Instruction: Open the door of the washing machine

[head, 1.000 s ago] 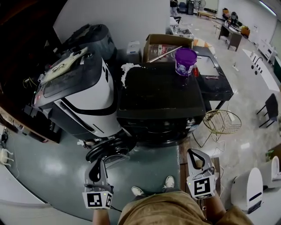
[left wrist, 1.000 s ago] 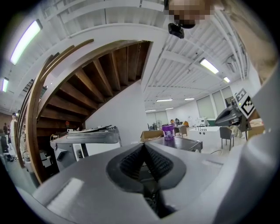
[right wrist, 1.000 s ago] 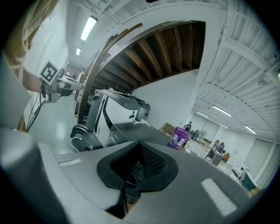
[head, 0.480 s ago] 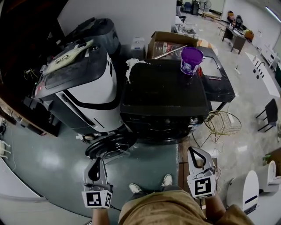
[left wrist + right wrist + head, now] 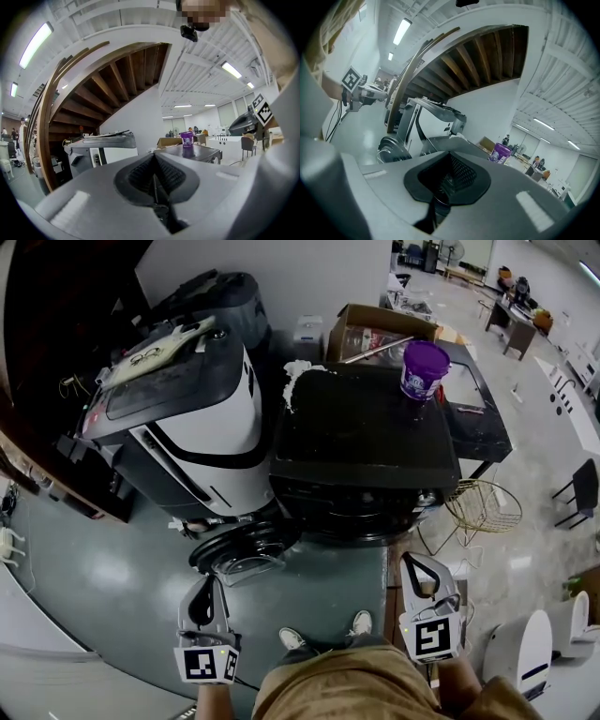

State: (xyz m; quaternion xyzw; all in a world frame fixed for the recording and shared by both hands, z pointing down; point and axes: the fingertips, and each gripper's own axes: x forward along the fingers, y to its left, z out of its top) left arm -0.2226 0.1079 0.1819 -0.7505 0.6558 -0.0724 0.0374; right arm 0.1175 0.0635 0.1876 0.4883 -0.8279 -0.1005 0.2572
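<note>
The black front-loading washing machine stands in the middle of the head view. Its round door hangs swung out to the left, low at the machine's front corner. My left gripper is shut and empty, just below the door's rim and apart from it. My right gripper is shut and empty too, in front of the machine's right corner. In the left gripper view the pads meet, with the machine top beyond. The right gripper view shows closed pads and the door at the left.
A purple tub stands on the machine's back right corner. A large white and grey appliance stands close on the left. A gold wire basket sits on the floor at the right, a cardboard box behind. My shoes are near the machine.
The machine and its door have slid a little right and up in the head view. Both grippers keep their spots at the bottom and stay shut.
</note>
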